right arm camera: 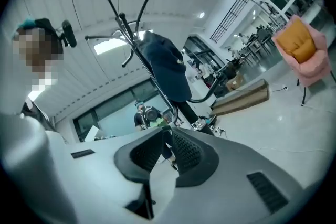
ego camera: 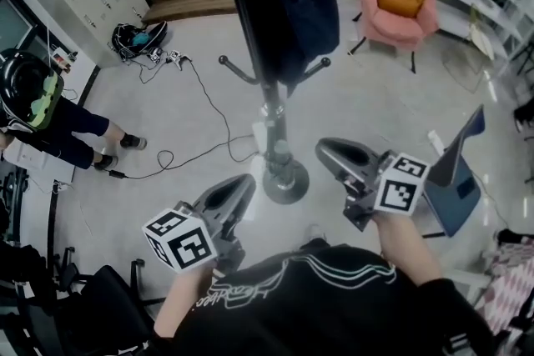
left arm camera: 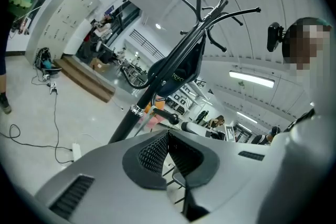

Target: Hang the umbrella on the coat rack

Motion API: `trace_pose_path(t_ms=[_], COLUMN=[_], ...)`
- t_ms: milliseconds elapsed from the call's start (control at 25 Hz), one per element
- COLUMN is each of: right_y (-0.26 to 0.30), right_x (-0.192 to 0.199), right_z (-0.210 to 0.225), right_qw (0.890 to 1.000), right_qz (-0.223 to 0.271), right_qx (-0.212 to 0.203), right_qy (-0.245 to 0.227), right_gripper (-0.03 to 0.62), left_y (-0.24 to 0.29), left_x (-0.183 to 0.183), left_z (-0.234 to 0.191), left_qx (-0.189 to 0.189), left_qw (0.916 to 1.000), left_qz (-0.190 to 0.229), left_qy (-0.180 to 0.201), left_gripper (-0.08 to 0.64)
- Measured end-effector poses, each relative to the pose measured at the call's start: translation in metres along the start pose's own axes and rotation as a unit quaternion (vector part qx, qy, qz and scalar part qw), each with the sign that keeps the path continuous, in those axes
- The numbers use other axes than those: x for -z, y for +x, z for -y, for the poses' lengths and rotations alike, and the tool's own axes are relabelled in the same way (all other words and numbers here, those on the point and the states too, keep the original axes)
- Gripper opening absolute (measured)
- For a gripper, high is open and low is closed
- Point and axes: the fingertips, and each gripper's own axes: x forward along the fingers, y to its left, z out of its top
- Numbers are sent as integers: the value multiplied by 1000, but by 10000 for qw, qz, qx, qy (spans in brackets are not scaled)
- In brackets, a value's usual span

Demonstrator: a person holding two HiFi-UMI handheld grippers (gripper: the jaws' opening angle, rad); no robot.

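A black coat rack (ego camera: 250, 29) stands straight ahead on a round base (ego camera: 285, 179). A dark navy folded umbrella (ego camera: 302, 4) hangs from one of its upper arms, beside the pole. It also shows in the left gripper view (left arm camera: 178, 68) and the right gripper view (right arm camera: 169, 68). My left gripper (ego camera: 242, 183) is held low, left of the base, with its jaw tips together and nothing between them (left arm camera: 168, 134). My right gripper (ego camera: 329, 147) is raised to the right of the pole, apart from the umbrella. Its tips also meet on nothing (right arm camera: 168, 131).
A pink armchair (ego camera: 398, 0) with an orange cushion stands at the back right, and a blue chair (ego camera: 455, 179) at the right. A black cable (ego camera: 209, 121) runs across the floor. A person in a helmet (ego camera: 33, 96) is at the left, with gear (ego camera: 138, 37) on the floor behind.
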Motion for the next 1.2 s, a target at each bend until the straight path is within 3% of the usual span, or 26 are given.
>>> trace_pose_path(t_ms=[320, 760, 1200], right_y=[-29, -31, -35], right_x=[-2, 34, 53], right_z=[-49, -125, -156], right_qw=[9986, 9974, 9972], right_qz=[497, 456, 530], right_qx=[-5, 122, 109], right_qy=[178, -541, -515], right_gripper=[40, 35, 15], left_y=[-23, -70, -92], left_x=[6, 11, 22], left_z=[22, 45, 55], left_qx=[443, 921, 1112], left_qw=[9989, 9942, 9920], left_qz=[-5, 19, 23], left_qy=[182, 552, 604], left_gripper=[-2, -2, -2])
